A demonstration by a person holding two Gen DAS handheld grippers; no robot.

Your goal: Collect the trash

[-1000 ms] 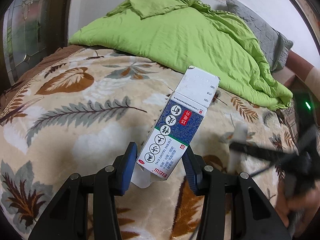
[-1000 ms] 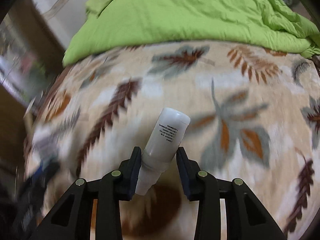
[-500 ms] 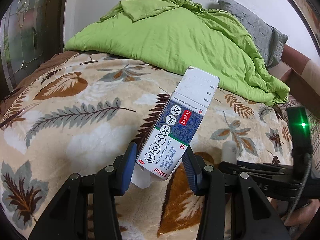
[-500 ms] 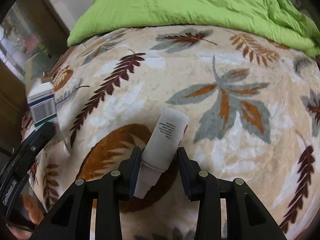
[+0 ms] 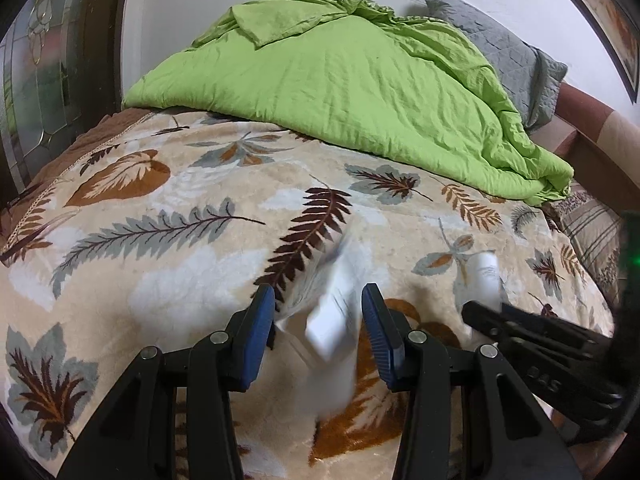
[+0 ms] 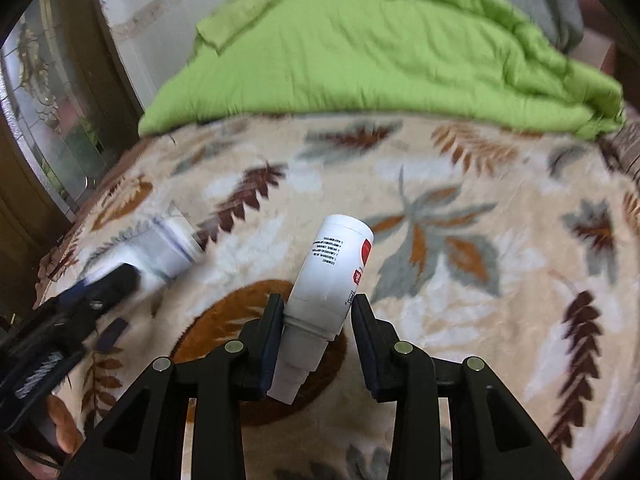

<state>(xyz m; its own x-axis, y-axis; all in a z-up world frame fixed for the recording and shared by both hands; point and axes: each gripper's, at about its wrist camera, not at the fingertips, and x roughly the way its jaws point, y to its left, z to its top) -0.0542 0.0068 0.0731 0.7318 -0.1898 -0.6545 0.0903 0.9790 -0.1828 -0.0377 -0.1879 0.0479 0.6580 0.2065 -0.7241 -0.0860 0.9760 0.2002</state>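
Observation:
In the left wrist view my left gripper is open, and the medicine box is a white blur dropping between its blue fingers. The right gripper shows at the right with the white bottle. In the right wrist view my right gripper is shut on the white bottle, which has black print and a red mark. The left gripper and the blurred box show at the left.
A leaf-patterned beige blanket covers the bed. A crumpled green duvet lies at the back with a grey pillow behind it. A dark wooden and glass door stands at the left.
My left gripper has opened and let go of the medicine box, which is falling and blurred. My right gripper still holds the bottle and has tilted up slightly.

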